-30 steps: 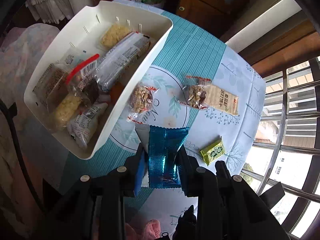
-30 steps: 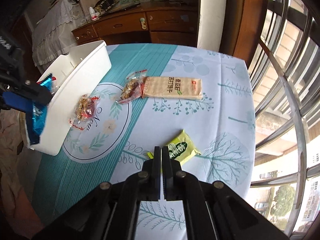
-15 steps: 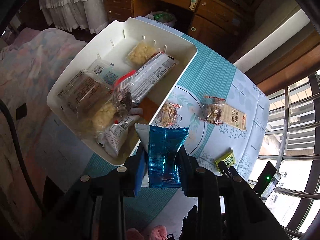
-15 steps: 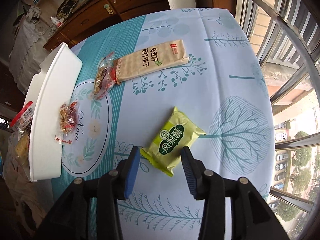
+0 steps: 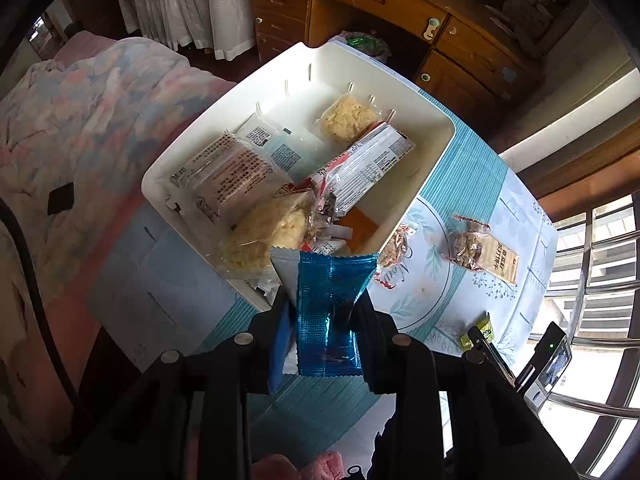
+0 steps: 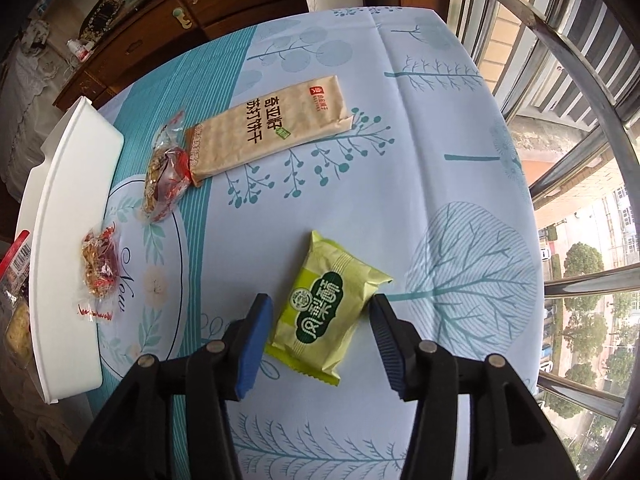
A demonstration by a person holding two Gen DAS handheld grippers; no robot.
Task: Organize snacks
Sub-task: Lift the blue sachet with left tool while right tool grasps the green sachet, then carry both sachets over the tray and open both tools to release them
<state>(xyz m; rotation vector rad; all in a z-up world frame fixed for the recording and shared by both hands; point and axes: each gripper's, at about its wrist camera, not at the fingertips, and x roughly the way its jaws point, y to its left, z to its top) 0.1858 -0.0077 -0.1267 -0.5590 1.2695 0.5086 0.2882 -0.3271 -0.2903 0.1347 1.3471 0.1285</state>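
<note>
- The left hand-held gripper (image 5: 324,312) is clamped on a shiny blue foil snack packet (image 5: 326,312), held above the near corner of the white plastic bin (image 5: 416,196) already full of wrapped snacks.
- Best let go only once the packet is wholly over the bin's inside, not its rim.
- The right hand-held gripper (image 6: 320,332), jaws opening, straddles a green foil pastry packet (image 6: 324,308) lying flat on the tree-patterned worktop (image 6: 400,180), pads clear of it.
- It should go lower and squeeze across the packet's narrow width.

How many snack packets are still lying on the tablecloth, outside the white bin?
4: a green packet between the right gripper's opening jaws, a long beige cracker pack, and two clear red-trimmed packets near the bin.
</note>
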